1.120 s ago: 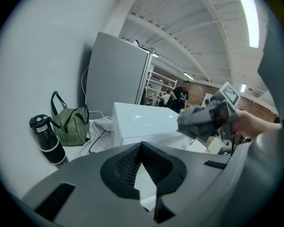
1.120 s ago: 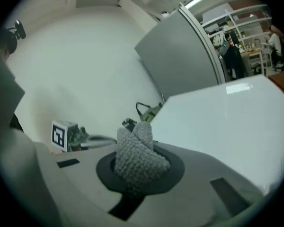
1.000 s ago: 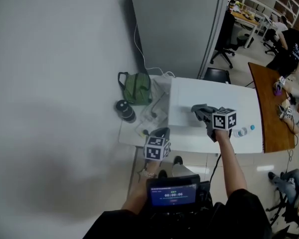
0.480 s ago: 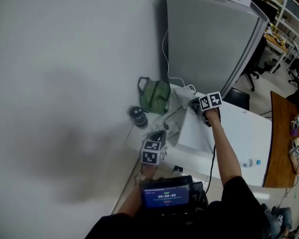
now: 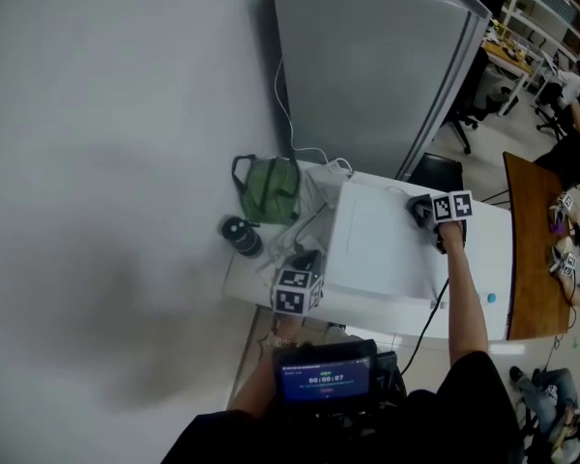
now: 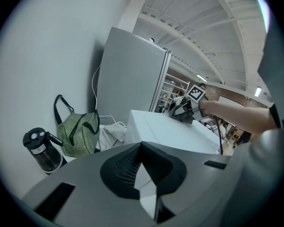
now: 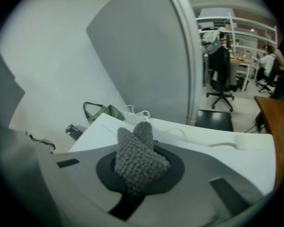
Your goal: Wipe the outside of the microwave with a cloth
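A white microwave (image 5: 382, 249) stands on a white table (image 5: 251, 269), seen from above. My right gripper (image 5: 427, 211) rests on the back right part of its top, shut on a grey knitted cloth (image 5: 420, 207). In the right gripper view the cloth (image 7: 137, 157) bulges out of the jaws over the microwave's top (image 7: 104, 126). My left gripper (image 5: 307, 259) hovers at the microwave's front left corner, shut, with nothing in it. The left gripper view looks across the microwave (image 6: 170, 134) toward the cloth (image 6: 182, 113).
A green striped bag (image 5: 269, 189) and a black flask (image 5: 240, 235) stand left of the microwave, with white cables between. A tall grey fridge (image 5: 377, 75) rises behind. A black chair (image 5: 435, 172) and a wooden table (image 5: 532, 259) with seated people lie to the right.
My right gripper swept the cloth across the microwave's top, from the front middle to the back left corner, then to the back right. The left gripper stayed where it was.
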A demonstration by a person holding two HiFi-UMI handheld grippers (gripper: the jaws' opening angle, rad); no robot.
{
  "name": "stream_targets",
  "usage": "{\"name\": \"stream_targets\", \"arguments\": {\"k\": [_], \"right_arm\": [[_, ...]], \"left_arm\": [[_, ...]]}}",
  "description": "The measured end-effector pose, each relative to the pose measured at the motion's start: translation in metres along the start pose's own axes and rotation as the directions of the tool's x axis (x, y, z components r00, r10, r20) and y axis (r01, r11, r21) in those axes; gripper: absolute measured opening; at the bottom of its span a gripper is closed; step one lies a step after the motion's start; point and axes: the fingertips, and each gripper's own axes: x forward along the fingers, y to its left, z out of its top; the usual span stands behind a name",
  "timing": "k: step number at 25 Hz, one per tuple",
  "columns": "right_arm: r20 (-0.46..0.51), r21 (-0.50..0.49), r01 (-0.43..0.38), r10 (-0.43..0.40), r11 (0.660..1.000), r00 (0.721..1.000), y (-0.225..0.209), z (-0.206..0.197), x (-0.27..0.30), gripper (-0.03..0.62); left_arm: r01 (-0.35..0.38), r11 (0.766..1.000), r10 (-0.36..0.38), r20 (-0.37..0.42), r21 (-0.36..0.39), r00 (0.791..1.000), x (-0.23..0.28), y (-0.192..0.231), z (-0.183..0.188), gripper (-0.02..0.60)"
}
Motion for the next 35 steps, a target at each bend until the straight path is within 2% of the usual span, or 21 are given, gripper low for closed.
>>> {"name": "stream_targets", "arguments": {"k": [3, 5, 7, 10, 11, 12, 14, 15, 17, 19, 21, 22, 25, 27, 30, 35], "right_arm": [[0.035, 0.082, 0.15, -0.154, 0.985, 0.988, -0.078, -0.023, -0.046, 0.017], [0.067, 0.138, 0.194, -0.204, 0.971, 0.977, -0.115, -0.032, -0.071, 0.016], [0.077, 0.163, 0.213, -0.228, 0.963, 0.971, -0.135, -0.038, -0.082, 0.015], [0.013, 0.15, 0.304, -0.309, 0.941, 0.951, -0.137, -0.043, -0.082, 0.017], [0.001, 0.144, 0.304, -0.307, 0.942, 0.952, -0.123, -0.042, -0.077, 0.017], [0.018, 0.143, 0.254, -0.259, 0.957, 0.966, -0.096, -0.035, -0.069, 0.015], [0.102, 0.114, 0.066, -0.078, 0.991, 0.992, -0.017, -0.006, -0.044, 0.015], [0.128, 0.069, -0.018, 0.009, 0.997, 0.992, 0.028, 0.009, -0.029, 0.015], [0.111, -0.047, -0.137, 0.142, 0.989, 0.984, 0.116, 0.026, 0.003, 0.015], [0.038, -0.13, -0.239, 0.246, 0.962, 0.969, 0.19, 0.023, 0.036, 0.015], [-0.041, -0.165, -0.293, 0.29, 0.942, 0.956, 0.233, 0.012, 0.064, 0.015], [-0.067, -0.177, -0.281, 0.274, 0.943, 0.959, 0.24, 0.007, 0.076, 0.015], [-0.098, -0.235, -0.163, 0.143, 0.958, 0.985, 0.218, -0.004, 0.091, 0.015], [-0.079, -0.248, -0.111, 0.094, 0.962, 0.992, 0.193, -0.004, 0.082, 0.017], [-0.072, -0.195, -0.068, 0.055, 0.978, 0.996, 0.147, -0.013, 0.053, 0.015], [-0.062, -0.081, 0.07, -0.075, 0.994, 0.995, 0.044, -0.057, -0.019, 0.015]], "left_arm": [[0.031, 1.0, -0.031, -0.002, 0.004, 1.0, 0.011, -0.01, 0.002, 0.0], [0.044, 0.999, -0.044, -0.002, 0.004, 0.999, 0.015, -0.015, 0.005, 0.0], [0.051, 0.999, -0.051, 0.003, 0.006, 0.999, 0.017, -0.017, 0.007, 0.0], [0.048, 0.999, -0.049, 0.013, 0.01, 0.999, 0.012, -0.017, 0.009, 0.0], [0.043, 0.999, -0.043, 0.015, 0.01, 0.999, 0.008, -0.015, 0.008, 0.0], [0.035, 0.999, -0.035, 0.017, 0.009, 0.999, 0.004, -0.012, 0.006, 0.0], [0.017, 1.0, -0.017, 0.024, 0.004, 1.0, -0.002, -0.006, 0.003, 0.0], [0.009, 1.0, -0.009, 0.027, 0.0, 1.0, -0.004, -0.003, 0.003, 0.0], [-0.006, 1.0, 0.006, 0.032, -0.008, 0.999, -0.011, 0.001, 0.003, 0.0], [-0.024, 1.0, 0.025, 0.037, -0.013, 0.999, -0.021, 0.004, 0.004, 0.0], [-0.045, 0.999, 0.046, 0.04, -0.016, 0.998, -0.031, 0.009, 0.004, 0.0], [-0.055, 0.998, 0.055, 0.04, -0.017, 0.998, -0.036, 0.012, 0.003, 0.0], [-0.069, 0.997, 0.07, 0.042, -0.027, 0.997, -0.047, 0.016, -0.001, 0.0], [-0.064, 0.997, 0.065, 0.04, -0.031, 0.997, -0.047, 0.015, -0.003, 0.0], [-0.04, 0.999, 0.041, 0.032, -0.025, 0.999, -0.043, 0.007, -0.004, 0.0], [0.03, 1.0, -0.03, 0.021, 0.003, 0.999, -0.027, -0.016, -0.001, 0.0]]}}
